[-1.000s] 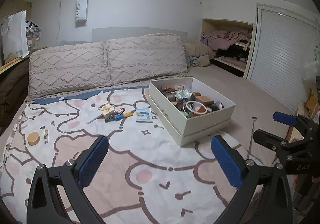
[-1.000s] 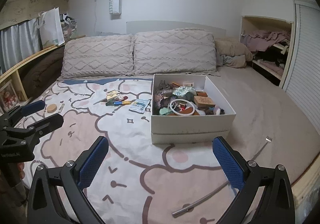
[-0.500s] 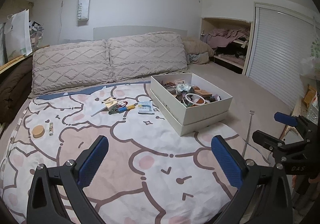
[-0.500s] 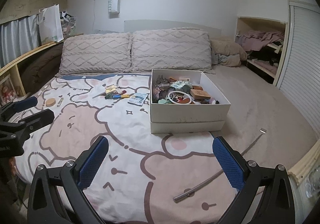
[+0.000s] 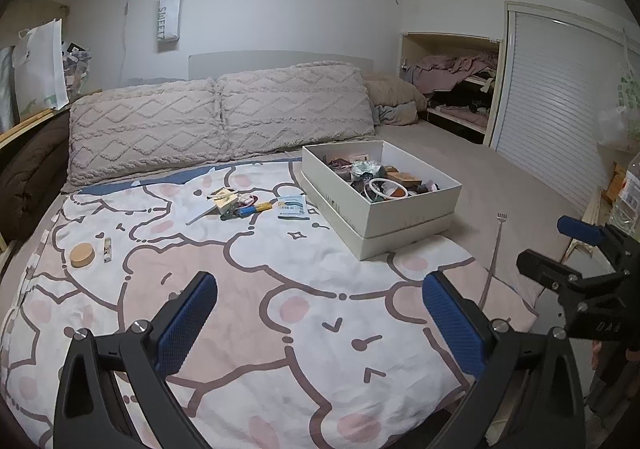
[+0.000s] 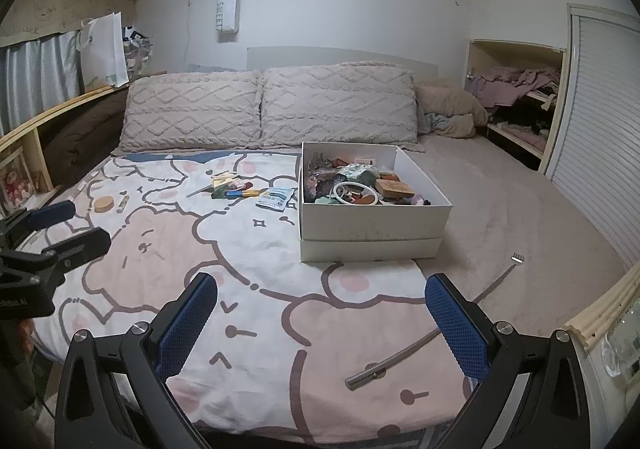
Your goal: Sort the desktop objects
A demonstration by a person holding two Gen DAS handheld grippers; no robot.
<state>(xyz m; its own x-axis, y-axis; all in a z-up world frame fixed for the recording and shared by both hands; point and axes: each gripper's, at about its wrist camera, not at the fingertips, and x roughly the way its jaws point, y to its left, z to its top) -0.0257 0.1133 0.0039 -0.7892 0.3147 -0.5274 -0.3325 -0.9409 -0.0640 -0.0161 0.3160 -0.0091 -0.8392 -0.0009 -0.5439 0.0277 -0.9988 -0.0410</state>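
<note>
Soft bedding (image 5: 304,313) under the loose items (image 5: 240,205) could let them slip; both the left gripper (image 5: 320,313) and right gripper (image 6: 321,315) hang spread and empty, far from the box (image 6: 372,225).

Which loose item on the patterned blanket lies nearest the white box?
The blue-and-white packet, flat just left of the white box. The coloured pile sits further left; the round wooden lid is furthest.

A white box (image 5: 404,209) crammed with small items sits on a cartoon-print blanket (image 5: 280,309), loose objects (image 5: 240,205) scattered beside it
</note>
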